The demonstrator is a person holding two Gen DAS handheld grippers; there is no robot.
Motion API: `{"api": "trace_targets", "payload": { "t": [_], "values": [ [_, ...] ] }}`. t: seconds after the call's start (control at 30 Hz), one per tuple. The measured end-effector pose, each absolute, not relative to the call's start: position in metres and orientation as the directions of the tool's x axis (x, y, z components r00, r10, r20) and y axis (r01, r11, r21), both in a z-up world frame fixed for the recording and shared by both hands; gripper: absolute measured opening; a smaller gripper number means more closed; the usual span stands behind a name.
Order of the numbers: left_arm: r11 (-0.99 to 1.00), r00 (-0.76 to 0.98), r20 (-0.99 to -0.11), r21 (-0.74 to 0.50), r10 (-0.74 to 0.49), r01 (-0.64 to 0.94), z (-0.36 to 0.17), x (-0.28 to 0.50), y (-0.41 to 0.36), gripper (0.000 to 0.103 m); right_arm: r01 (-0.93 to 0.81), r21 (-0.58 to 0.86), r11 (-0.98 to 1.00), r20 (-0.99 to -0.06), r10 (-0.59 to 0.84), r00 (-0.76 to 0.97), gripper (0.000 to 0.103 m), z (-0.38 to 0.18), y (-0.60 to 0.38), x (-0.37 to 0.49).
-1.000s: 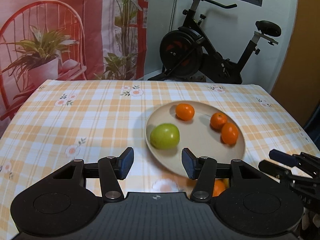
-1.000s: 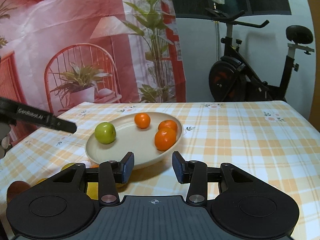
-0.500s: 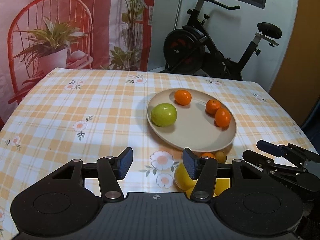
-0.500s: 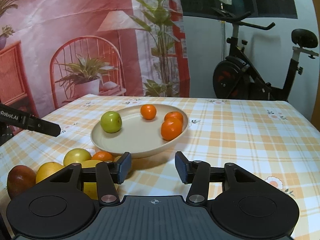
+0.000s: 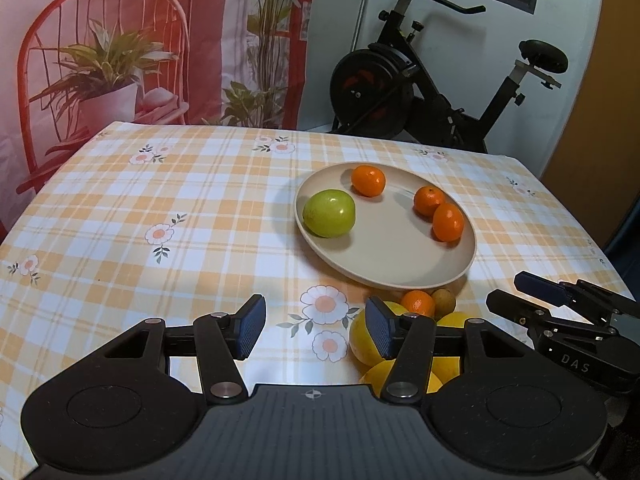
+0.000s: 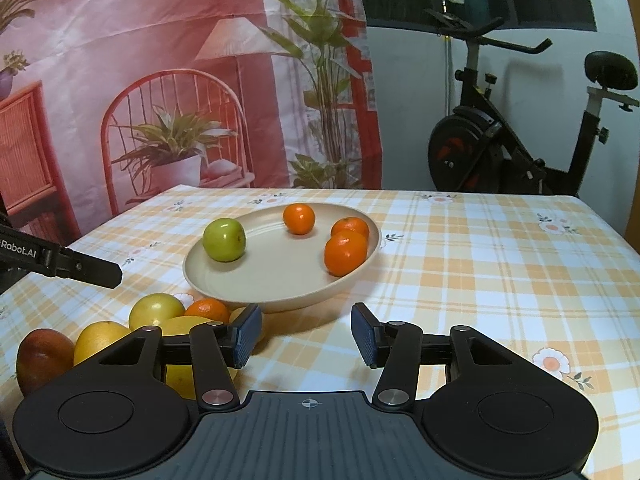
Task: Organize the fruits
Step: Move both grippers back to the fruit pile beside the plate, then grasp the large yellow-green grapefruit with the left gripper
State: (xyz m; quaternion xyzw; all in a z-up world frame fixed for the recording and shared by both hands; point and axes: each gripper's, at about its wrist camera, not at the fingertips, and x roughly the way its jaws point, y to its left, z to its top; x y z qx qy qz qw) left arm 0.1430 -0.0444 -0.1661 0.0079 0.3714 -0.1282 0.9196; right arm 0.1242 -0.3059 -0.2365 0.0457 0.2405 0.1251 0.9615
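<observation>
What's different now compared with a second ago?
Both views pulled back from the plate, bringing the loose fruit pile beside it into sight. The right gripper opened wider; nothing was grabbed. The green apple and three oranges stayed put on the plate.

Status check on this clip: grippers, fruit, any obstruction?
Left gripper and right gripper open, empty. Beige round plate holds green apple, three oranges. Loose fruit pile on checked tablecloth beside plate. Nothing blocking.

An apple and three oranges lie on the plate; more fruit lies before it.
</observation>
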Motion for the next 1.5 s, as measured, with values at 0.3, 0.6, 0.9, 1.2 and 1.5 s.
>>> {"api": "trace_targets", "payload": {
  "t": [0.3,0.6,0.9,1.2,1.5],
  "values": [
    [0.965,0.677,-0.694,-0.100,-0.243,0.244,-0.168,0.145,-0.044,0.058,-0.228,0.168,0.959,-0.459,0.281,0.843,0.046,-0.237,-0.307,0.125],
    [0.941,0.617,-0.716,-0.185,-0.326,0.282,-0.172,0.155,-0.050,0.058,-0.229,0.170,0.958,-0.464,0.283,0.839,0.046,-0.237,-0.307,0.126],
    [0.922,0.545,-0.748,-0.251,-0.378,0.295,-0.184,0.170,-0.061,0.058,-0.230,0.171,0.958,-0.465,0.284,0.839,0.046,-0.237,-0.307,0.126],
    [0.918,0.499,-0.773,-0.297,-0.392,0.262,-0.193,0.179,-0.060,0.057,-0.229,0.171,0.958,-0.465,0.284,0.838,0.046,-0.238,-0.307,0.126],
    [0.911,0.480,-0.778,-0.304,-0.405,0.278,-0.199,0.180,-0.064,0.050,-0.230,0.172,0.958,-0.466,0.285,0.838,0.046,-0.238,-0.307,0.126]
  ]
}}
